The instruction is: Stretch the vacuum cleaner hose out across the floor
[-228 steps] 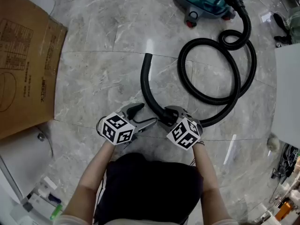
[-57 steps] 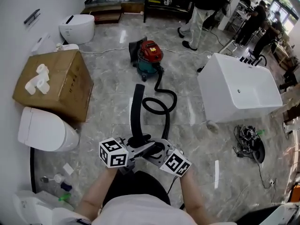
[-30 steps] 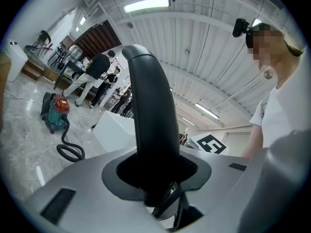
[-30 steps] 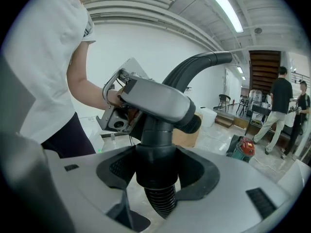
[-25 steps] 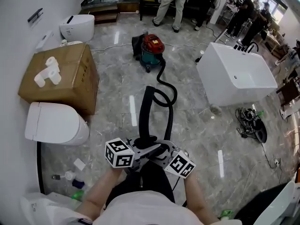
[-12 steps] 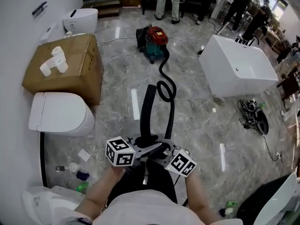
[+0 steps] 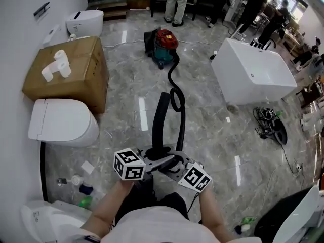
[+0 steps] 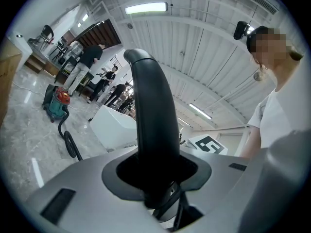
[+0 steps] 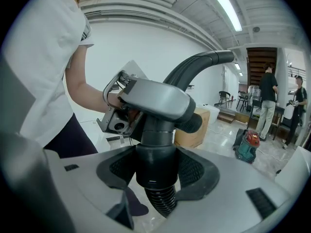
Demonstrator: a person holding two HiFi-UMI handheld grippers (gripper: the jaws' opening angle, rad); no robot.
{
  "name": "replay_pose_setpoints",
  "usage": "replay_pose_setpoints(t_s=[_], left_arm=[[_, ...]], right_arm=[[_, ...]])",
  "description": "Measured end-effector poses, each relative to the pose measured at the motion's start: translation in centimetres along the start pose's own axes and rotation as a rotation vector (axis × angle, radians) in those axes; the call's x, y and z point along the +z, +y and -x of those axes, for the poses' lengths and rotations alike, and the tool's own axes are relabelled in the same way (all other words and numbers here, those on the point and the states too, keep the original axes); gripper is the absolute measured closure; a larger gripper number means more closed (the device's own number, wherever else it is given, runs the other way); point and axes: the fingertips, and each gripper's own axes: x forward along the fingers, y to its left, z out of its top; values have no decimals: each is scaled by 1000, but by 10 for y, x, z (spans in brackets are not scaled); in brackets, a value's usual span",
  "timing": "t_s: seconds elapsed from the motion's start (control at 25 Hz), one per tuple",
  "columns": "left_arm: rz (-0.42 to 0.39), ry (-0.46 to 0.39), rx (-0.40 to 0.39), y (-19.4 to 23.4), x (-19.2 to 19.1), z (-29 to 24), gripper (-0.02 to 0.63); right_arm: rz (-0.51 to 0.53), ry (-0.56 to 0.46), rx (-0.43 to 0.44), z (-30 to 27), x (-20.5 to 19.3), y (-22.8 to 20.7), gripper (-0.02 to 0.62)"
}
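Two tools, both clamped near the free end of the hose (image 9: 161, 204). The head view hides most of each grip under the tools' own bodies, and my torso cuts off the floor (image 7: 121, 130) below them. The hose stretch nearest me is hard to follow there.

Left tool (image 8: 158, 174): jaws narrow, closed on the black curved end pipe (image 8: 151, 106), which rises out of them. Right tool (image 9: 156, 171): jaws wider, closed round the smooth black cuff (image 9: 155, 161), ribbed hose just below it.

From my tools the hose runs away over the grey floor, one small loop partway, to the red-and-teal vacuum cleaner (image 7: 163, 43), well apart from me.
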Motion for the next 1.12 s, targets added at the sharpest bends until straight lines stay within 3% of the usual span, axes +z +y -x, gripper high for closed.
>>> replay_pose_setpoints(t_s=[0.36, 0.68, 1.12], left_arm=[[-7, -22, 4, -55, -30, -49, 453], [-12, -37, 7, -130, -79, -101, 453], [-23, -36, 45, -211, -153, -126, 453]], right_arm=[[30, 8, 17, 68, -33, 25, 351], [40, 15, 36, 149, -77, 73, 351], [27, -20, 73, 212, -126, 153, 351]])
